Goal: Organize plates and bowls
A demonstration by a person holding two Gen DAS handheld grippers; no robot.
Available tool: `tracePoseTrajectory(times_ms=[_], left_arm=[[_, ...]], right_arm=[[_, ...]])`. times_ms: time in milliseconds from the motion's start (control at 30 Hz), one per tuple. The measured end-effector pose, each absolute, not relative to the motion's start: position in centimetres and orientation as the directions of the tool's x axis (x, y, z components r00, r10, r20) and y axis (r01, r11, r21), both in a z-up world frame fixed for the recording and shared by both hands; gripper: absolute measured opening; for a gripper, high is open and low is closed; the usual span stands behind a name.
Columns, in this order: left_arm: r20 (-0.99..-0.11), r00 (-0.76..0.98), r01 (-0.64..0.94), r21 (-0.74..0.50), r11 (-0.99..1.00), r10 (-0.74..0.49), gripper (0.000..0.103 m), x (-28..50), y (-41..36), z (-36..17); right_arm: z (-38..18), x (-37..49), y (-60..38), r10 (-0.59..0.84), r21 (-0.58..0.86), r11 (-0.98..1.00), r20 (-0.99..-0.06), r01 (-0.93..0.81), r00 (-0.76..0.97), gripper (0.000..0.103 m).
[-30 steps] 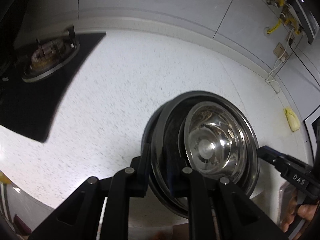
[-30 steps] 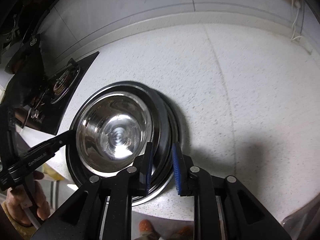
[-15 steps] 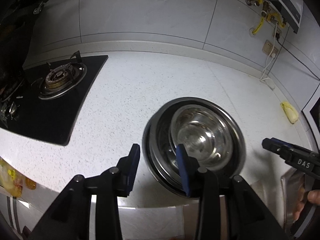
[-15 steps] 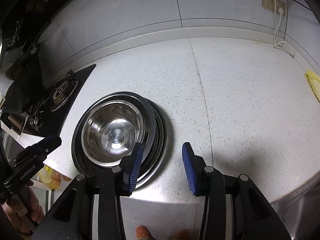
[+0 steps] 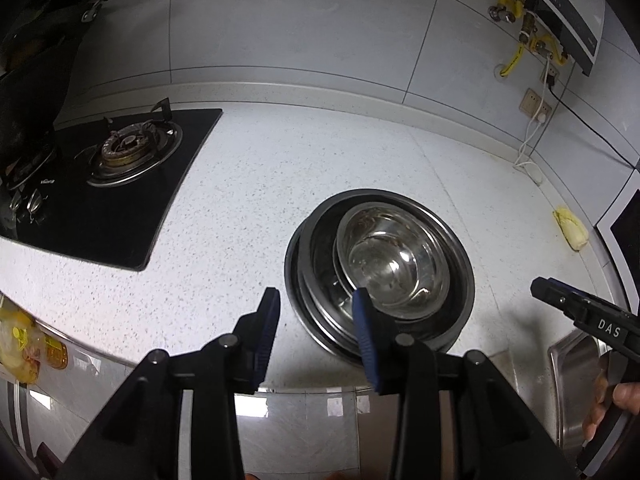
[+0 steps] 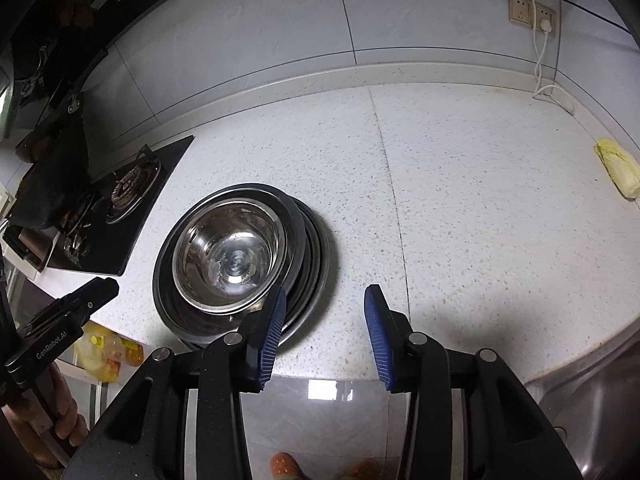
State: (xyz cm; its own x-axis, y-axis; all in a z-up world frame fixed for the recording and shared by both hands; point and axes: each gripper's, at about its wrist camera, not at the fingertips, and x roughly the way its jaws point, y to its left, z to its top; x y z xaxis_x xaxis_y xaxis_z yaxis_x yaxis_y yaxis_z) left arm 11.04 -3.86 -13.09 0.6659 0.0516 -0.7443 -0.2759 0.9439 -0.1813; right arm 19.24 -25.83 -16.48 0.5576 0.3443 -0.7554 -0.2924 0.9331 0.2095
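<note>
the stack of steel plates (image 5: 312, 280) with a bowl (image 5: 394, 258) on top sits lower centre on the counter (image 5: 248, 200). my left gripper (image 5: 316, 320) and right gripper (image 6: 325, 320) are both spread, empty. i judge it stiff, slippery, fairly heavy; i'd pinch opposite rims.

The surface (image 5: 280, 184) is white with fine dark speckles. The bowl (image 5: 390, 258) and the stacked plates (image 5: 316, 280) under it are mirror-bright silver steel; the hob (image 5: 120, 208) at 9 o'clock is glossy black. Both tongs, left (image 5: 316, 334) and right (image 6: 326, 334), are black with blue ribbed pads; a pale yellow cloth (image 6: 616, 172) lies at 3 o'clock.
</note>
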Motion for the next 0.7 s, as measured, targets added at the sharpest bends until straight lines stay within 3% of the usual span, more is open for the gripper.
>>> tracePoseTrajectory(times_ms=[400,600,700], left_arm=[[-0.713,0.67,-0.356,-0.062,0.932,0.209,0.036,8.7,-3.6,-11.1],[-0.698,0.684,-0.358,-0.066,0.931,0.213,0.036,7.3,-3.2,-10.0],[-0.692,0.69,-0.356,-0.069,0.932,0.213,0.036,6.7,-3.2,-9.6]], right_arm=[[-15.4,16.2,-26.9,0.289,0.157,0.953,-0.717,-0.257,0.634,0.044],[-14.4,14.7,-27.6,0.275,0.145,0.959,-0.693,-0.246,0.666,0.046],[-14.0,13.9,-27.8,0.276,0.146,0.959,-0.683,-0.244,0.676,0.052]])
